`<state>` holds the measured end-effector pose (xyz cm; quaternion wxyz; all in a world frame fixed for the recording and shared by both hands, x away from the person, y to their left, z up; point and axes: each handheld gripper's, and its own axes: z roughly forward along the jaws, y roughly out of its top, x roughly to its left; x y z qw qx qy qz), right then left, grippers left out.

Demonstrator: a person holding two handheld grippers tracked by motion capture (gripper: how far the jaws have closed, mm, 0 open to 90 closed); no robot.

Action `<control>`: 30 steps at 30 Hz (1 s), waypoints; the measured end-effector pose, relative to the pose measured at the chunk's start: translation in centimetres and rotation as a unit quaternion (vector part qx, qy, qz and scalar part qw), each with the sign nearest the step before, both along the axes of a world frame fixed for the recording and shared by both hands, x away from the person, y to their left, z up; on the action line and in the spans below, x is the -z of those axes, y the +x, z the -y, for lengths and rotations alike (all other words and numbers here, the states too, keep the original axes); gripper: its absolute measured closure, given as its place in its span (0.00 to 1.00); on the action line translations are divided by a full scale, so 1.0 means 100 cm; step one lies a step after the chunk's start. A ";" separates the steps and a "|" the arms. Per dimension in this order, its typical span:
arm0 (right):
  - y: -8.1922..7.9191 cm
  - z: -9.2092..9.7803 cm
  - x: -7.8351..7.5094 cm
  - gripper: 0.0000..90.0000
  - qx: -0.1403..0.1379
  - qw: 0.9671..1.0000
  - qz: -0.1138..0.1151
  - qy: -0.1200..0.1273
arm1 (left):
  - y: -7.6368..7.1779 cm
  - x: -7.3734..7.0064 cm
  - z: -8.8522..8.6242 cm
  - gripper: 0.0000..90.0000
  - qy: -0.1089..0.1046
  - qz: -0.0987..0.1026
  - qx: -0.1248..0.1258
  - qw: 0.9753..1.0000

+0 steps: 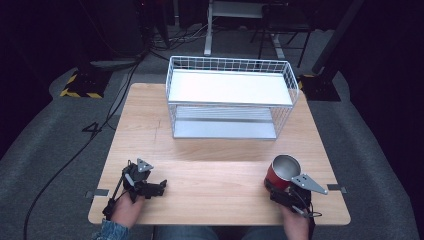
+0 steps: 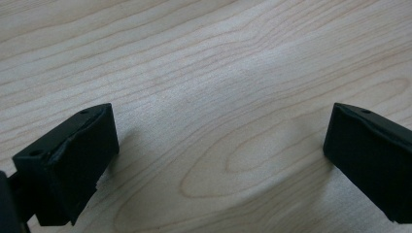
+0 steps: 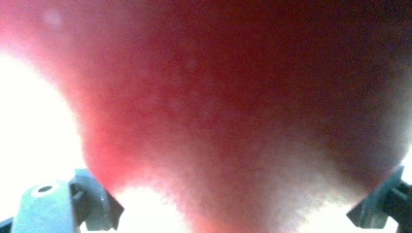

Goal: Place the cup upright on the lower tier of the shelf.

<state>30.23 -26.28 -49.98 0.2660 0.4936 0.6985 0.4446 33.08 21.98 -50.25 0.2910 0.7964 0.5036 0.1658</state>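
Down at my near edge of the tabletop (image 1: 220, 170), my left gripper (image 2: 221, 160) rests with jaws wide apart, nothing but bare wood grain between them. My right gripper (image 1: 280, 192) has its jaws clamped on the red cup (image 1: 281, 172), tilted, its open metal mouth facing up and away from me, red wall pressed right up against that camera. Farther ahead and left of the cup stands the white wire rack (image 1: 230, 97), well apart.
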 end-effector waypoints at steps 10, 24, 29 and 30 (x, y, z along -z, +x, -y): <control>-0.001 -0.001 0.000 0.19 -0.001 1.000 0.008 -0.011 | 0.000 0.000 0.000 0.00 0.000 0.000 0.000 1.000; -0.002 0.001 -0.012 0.19 -0.011 1.000 0.021 0.007 | 0.000 0.000 0.000 0.00 0.000 0.000 0.000 1.000; 0.001 0.002 -0.018 0.19 -0.019 1.000 0.019 0.008 | 0.000 0.000 0.000 0.00 0.000 0.000 0.000 1.000; 0.002 0.002 -0.024 0.19 -0.020 1.000 0.023 -0.001 | 0.000 0.000 0.000 0.00 0.000 0.000 0.000 1.000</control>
